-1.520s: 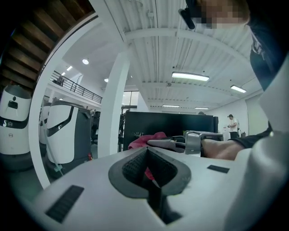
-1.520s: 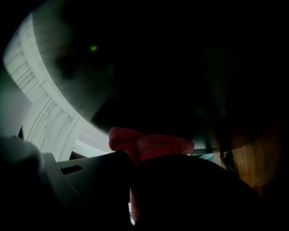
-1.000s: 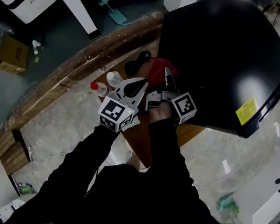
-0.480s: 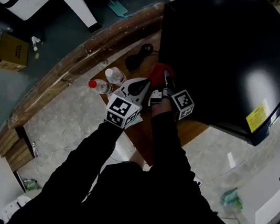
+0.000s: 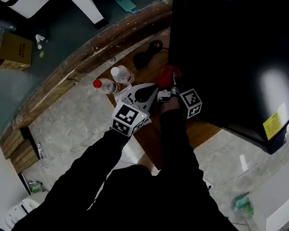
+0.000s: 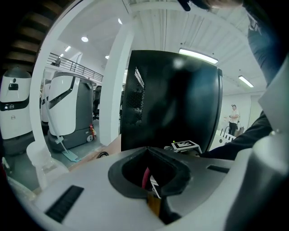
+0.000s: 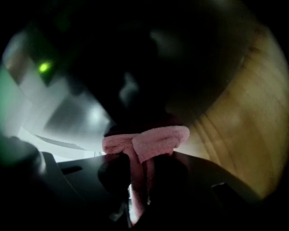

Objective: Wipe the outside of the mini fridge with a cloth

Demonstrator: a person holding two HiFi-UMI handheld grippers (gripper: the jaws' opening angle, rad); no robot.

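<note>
right gripper view: claw (image 7: 137, 169) w/ cloth (image 7: 151, 140)

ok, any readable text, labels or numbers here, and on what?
No text reads clearly.
Yellow sticker on the black mini fridge: too small to read.
Brown cardboard box: print too blurred.
Square markers on the left gripper and right gripper: patterns, no words.
Red cloth in the right gripper: no print.

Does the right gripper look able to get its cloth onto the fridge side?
Likely yes: the right gripper holds the cloth close by the mini fridge, with nothing seen between.
</note>
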